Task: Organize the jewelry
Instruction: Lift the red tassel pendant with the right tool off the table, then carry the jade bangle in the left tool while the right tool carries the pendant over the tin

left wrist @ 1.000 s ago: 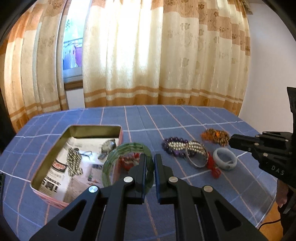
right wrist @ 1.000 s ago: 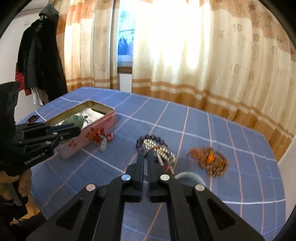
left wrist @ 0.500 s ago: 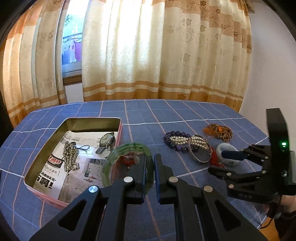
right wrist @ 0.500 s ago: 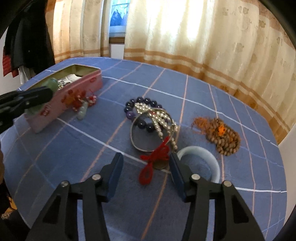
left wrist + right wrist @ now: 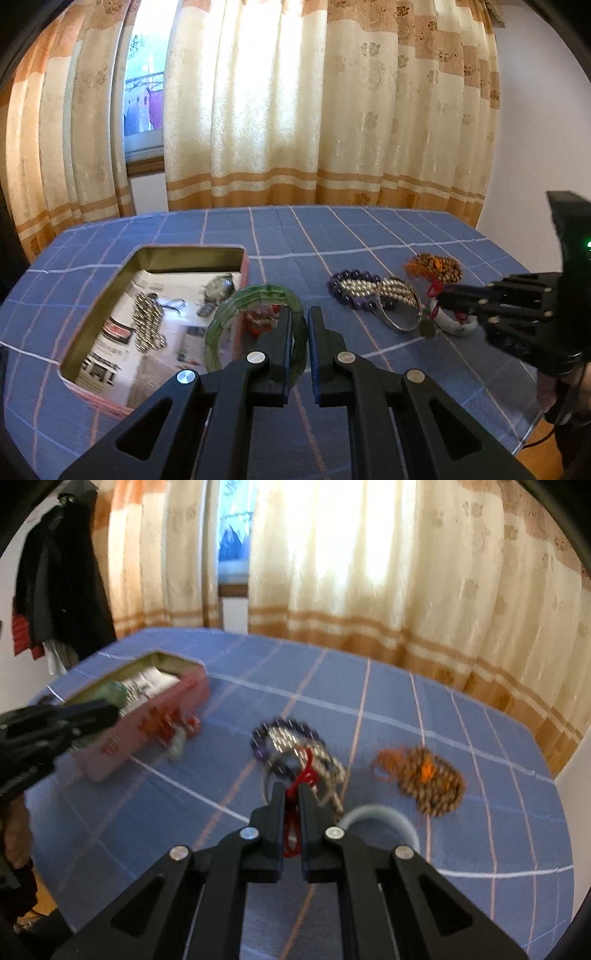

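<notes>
My left gripper [image 5: 299, 317] is shut on a green bangle [image 5: 251, 299] and holds it above the right edge of the open pink tin [image 5: 192, 253]. The tin holds a watch [image 5: 219, 286] and a metal bead chain [image 5: 147, 325]. My right gripper [image 5: 291, 794] is shut on a red cord charm [image 5: 299, 786] and lifts it over a silver bangle [image 5: 400, 306], pearl strands [image 5: 373, 288] and purple beads [image 5: 351, 275]. A white bangle [image 5: 380, 818] lies beside it. The right gripper also shows in the left wrist view [image 5: 443, 297].
A brown bead pile with an orange tassel [image 5: 424, 775] lies at the right on the blue checked tablecloth [image 5: 332, 229]. A small red-and-green trinket [image 5: 177, 734] lies by the tin's wall. Curtains hang behind; dark coats [image 5: 55, 587] hang at far left.
My right gripper, open half a second ago, has shut on the red cord charm and lifted it. My left gripper has held the green bangle over the tin with little movement.
</notes>
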The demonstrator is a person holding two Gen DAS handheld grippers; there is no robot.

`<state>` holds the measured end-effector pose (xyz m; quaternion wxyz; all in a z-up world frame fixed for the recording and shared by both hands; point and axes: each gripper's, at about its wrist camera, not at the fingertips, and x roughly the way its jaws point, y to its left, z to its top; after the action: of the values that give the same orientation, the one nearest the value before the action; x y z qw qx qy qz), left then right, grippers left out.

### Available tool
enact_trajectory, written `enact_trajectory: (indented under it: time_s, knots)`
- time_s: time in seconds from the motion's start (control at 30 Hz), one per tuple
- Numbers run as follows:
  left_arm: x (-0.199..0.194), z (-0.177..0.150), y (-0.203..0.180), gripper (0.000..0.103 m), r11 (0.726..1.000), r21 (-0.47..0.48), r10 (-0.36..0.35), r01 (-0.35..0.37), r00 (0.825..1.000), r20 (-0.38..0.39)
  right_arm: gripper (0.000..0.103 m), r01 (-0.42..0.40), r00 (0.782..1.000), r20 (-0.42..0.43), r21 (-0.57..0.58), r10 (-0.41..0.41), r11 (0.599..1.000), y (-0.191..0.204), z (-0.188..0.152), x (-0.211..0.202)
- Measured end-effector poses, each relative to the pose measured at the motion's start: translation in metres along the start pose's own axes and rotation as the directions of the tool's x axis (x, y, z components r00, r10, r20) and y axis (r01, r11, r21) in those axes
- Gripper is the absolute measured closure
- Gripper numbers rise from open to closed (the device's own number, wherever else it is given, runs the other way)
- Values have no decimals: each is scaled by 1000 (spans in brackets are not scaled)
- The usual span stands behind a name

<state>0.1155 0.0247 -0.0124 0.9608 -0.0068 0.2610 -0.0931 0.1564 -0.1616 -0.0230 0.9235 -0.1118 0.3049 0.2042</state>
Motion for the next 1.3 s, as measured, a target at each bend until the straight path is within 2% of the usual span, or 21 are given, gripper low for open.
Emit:
enact_trajectory:
  time_s: [0.2,0.4,0.57,0.7,1.0,1.3]
  knots:
    - [-19,16,16,96,999,4,41,-41,998,49,95,-46,997,66,-44,48,998,14,31,-15]
    - [-34,29,49,96,992,-2,123,-123,989,78,95,-96,987,118,-98,108,991,39,56,-16]
    - [-40,36,83,96,978,-27,207,-205,975,86,95,-157,971,156,-141,179,977,67,79,-16]
    - [-36,35,101,96,970,-44,243,-240,968,64,95,-213,954,176,-178,245,961,95,95,-10]
    - [-9,13,127,96,965,-98,242,-243,970,-28,95,-328,928,113,-201,354,923,139,91,33]
    - [5,-2,134,95,964,-105,237,-244,969,-76,95,-369,925,21,-192,379,910,152,69,64]
